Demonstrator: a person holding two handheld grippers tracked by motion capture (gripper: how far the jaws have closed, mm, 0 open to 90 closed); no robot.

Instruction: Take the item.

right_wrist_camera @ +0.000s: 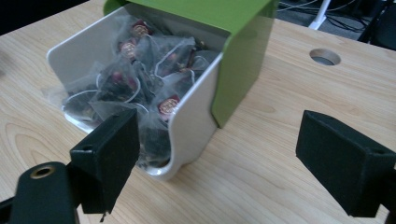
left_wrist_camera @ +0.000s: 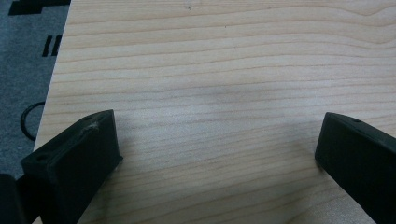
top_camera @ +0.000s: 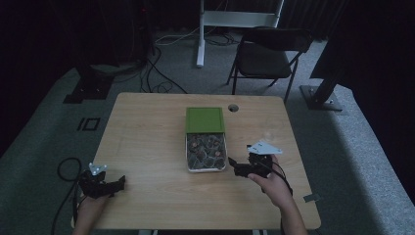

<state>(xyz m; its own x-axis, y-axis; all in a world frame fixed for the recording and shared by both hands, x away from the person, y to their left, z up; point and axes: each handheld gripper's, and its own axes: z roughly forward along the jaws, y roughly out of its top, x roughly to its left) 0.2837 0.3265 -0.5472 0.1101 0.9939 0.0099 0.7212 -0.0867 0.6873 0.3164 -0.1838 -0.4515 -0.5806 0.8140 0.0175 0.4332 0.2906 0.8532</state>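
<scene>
Two grippers over a wooden table (top_camera: 147, 127), both with jaws spread wide and nothing between them. Left gripper (top_camera: 117, 184) low at the table's near left corner, well apart from the white tray (top_camera: 206, 169), held in a hand (top_camera: 90, 205); bare wood grain between its jaws in the left gripper view. Right gripper (top_camera: 234, 165) just beside the tray's right near corner, held in the other hand (top_camera: 274, 188), grey plate on top. White tray (right_wrist_camera: 196, 116) near the table's middle, pulled partway out of a green sleeve (right_wrist_camera: 243, 42), packed with mesh tea bags (right_wrist_camera: 135, 74) bearing red tags. Round cable hole (top_camera: 233, 107) just beyond the sleeve's far right corner. Black folding chair (top_camera: 266, 56) on the carpet past the table's far edge.
</scene>
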